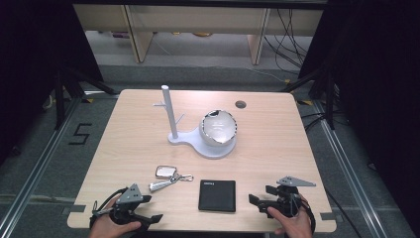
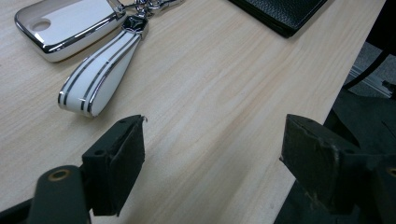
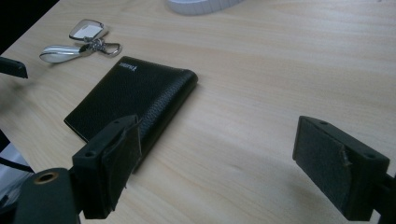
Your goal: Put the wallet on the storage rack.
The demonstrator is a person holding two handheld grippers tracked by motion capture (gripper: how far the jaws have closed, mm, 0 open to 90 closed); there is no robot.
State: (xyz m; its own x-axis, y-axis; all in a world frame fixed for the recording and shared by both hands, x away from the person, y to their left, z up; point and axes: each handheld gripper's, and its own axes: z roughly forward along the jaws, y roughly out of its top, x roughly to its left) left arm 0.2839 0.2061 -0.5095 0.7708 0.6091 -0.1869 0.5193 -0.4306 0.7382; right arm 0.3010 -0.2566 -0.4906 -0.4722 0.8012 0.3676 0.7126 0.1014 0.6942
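Nothing appears handled yet. At the near left edge of the pale wooden table, the left gripper rests wide open and empty. Just beyond it lies the white-and-chrome car key fob with its strap; right of that lies the black leather wallet. The right gripper, near right, also gapes empty. The white hook stand with its glossy bowl waits farther off, its pegs bare.
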